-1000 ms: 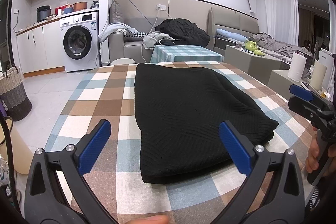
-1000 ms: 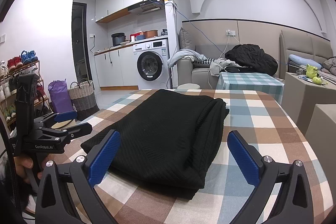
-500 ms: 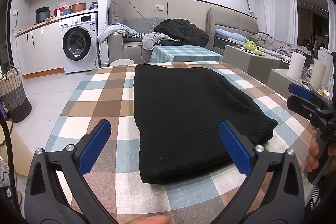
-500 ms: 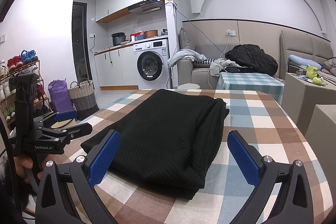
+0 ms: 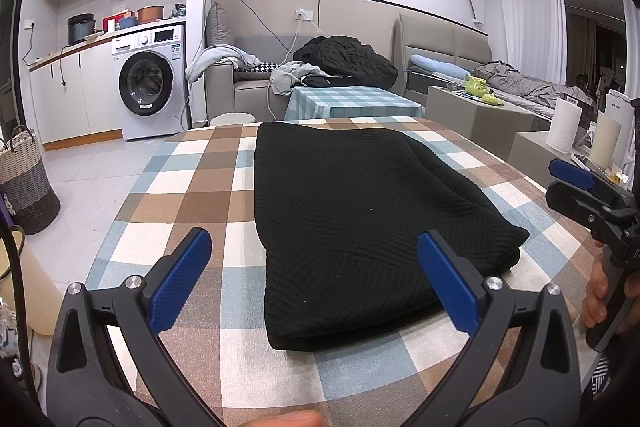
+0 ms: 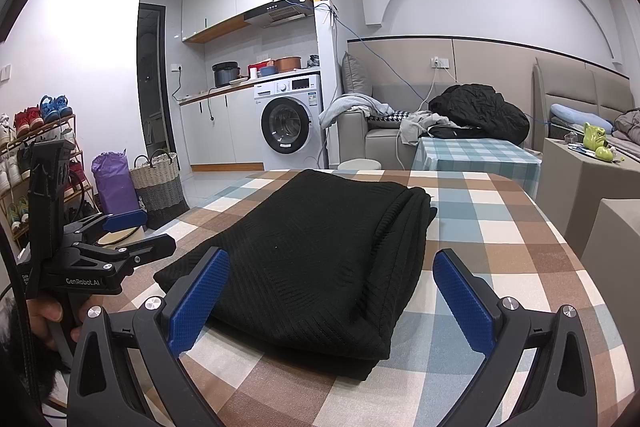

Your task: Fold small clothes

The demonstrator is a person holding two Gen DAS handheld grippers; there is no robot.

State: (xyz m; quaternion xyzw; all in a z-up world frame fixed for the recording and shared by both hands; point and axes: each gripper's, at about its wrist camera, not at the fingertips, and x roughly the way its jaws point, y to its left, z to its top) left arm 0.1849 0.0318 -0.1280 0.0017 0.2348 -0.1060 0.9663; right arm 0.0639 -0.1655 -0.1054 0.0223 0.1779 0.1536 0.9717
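A black knit garment (image 5: 352, 211) lies folded into a long rectangle on the checked table (image 5: 192, 195); it also shows in the right wrist view (image 6: 316, 255). My left gripper (image 5: 316, 279) is open and empty, held above the table just short of the garment's near edge. My right gripper (image 6: 332, 291) is open and empty, held over the garment's near end from the right side. Each gripper shows in the other's view, the right gripper (image 5: 576, 187) at the right edge and the left gripper (image 6: 120, 239) at the left edge.
The table's checked cloth (image 6: 500, 227) is bare around the garment. Beyond it stand a washing machine (image 5: 148, 87), a sofa with clothes (image 5: 336, 63), a small checked table (image 5: 348, 103) and a woven basket (image 5: 24, 179). Paper rolls (image 5: 564, 127) stand at the right.
The left wrist view has shifted very slightly; the garment and both grippers stay as they were.
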